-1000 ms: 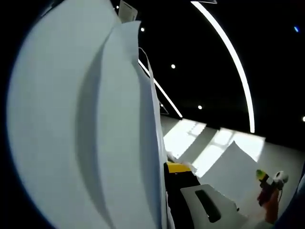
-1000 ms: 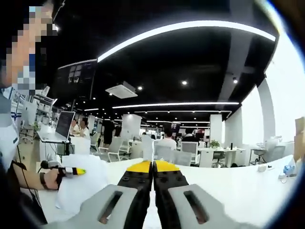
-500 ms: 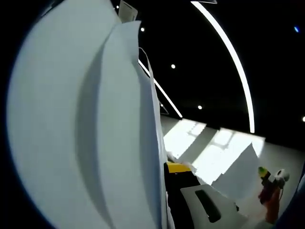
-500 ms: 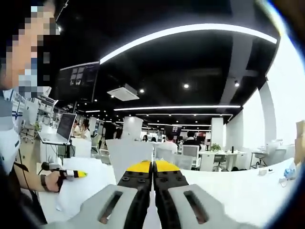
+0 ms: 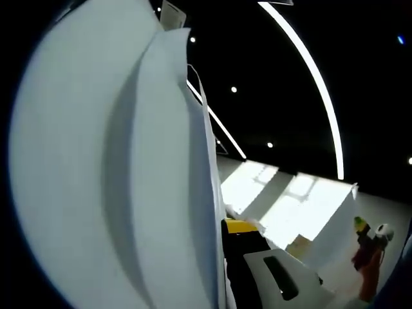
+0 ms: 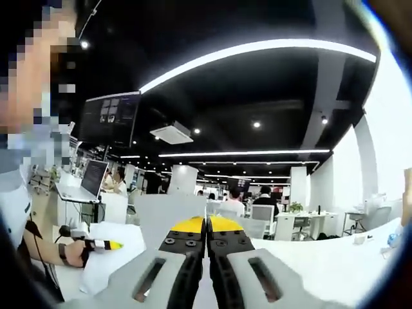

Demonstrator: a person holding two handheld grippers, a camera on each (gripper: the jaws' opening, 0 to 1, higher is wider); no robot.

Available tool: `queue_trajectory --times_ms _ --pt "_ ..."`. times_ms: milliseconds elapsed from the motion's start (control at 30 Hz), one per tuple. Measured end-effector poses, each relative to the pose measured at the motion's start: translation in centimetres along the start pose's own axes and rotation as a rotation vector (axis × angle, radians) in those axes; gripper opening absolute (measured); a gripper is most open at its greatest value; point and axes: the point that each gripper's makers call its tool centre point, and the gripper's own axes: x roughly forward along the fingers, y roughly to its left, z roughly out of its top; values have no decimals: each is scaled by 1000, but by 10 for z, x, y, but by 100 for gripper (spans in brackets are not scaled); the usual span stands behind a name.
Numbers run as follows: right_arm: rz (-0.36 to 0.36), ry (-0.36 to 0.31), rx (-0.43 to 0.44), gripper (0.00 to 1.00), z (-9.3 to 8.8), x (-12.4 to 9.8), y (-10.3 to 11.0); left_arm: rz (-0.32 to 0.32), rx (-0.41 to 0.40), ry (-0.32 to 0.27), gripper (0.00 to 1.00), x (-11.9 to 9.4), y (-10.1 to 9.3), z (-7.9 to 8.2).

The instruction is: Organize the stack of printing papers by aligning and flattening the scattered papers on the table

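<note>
A stack of white papers (image 5: 109, 167) stands on edge close to the lens in the left gripper view and hides the left jaw. My left gripper (image 5: 225, 225) is shut on it, with the yellow tip of its right jaw showing beside the paper edge. Off to the right, my right gripper (image 5: 368, 248) holds up a single white sheet (image 5: 325, 222). In the right gripper view my right gripper (image 6: 206, 224) is shut, and that sheet (image 6: 168, 214) rises behind its yellow tips. A hand holds the left gripper (image 6: 103, 245) against the papers (image 6: 112, 261) at lower left.
A white table (image 6: 315, 257) runs across under the grippers. Behind it lie an open office with seated people (image 6: 264, 193), chairs, a laptop (image 6: 90, 181) on a desk at left and a hanging screen (image 6: 109, 119). Long light strips cross the dark ceiling.
The sheet in my right gripper has turned from edge-on to broadside and risen. The right gripper view has tilted slightly upward. The left gripper and its stack have stayed still.
</note>
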Motion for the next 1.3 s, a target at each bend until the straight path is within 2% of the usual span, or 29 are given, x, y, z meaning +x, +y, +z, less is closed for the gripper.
queue_trajectory --times_ms 333,400,633,700,833,1033,1300 --pt "39 -38 15 0 14 4 11 0 -2 0 6 0 1 0" --pt "88 -42 68 0 16 5 20 0 -1 0 6 0 1 1" --pt "172 -51 157 0 20 9 35 1 0 0 6 0 1 1" --pt "210 -46 193 0 19 12 42 1 0 0 6 0 1 1" --pt "243 -35 221 0 15 16 49 1 -1 0 6 0 1 2" --pt "296 30 227 0 1 28 64 1 -2 -1 6 0 1 2" --pt "328 22 260 0 3 39 70 1 -3 -1 6 1 1 2"
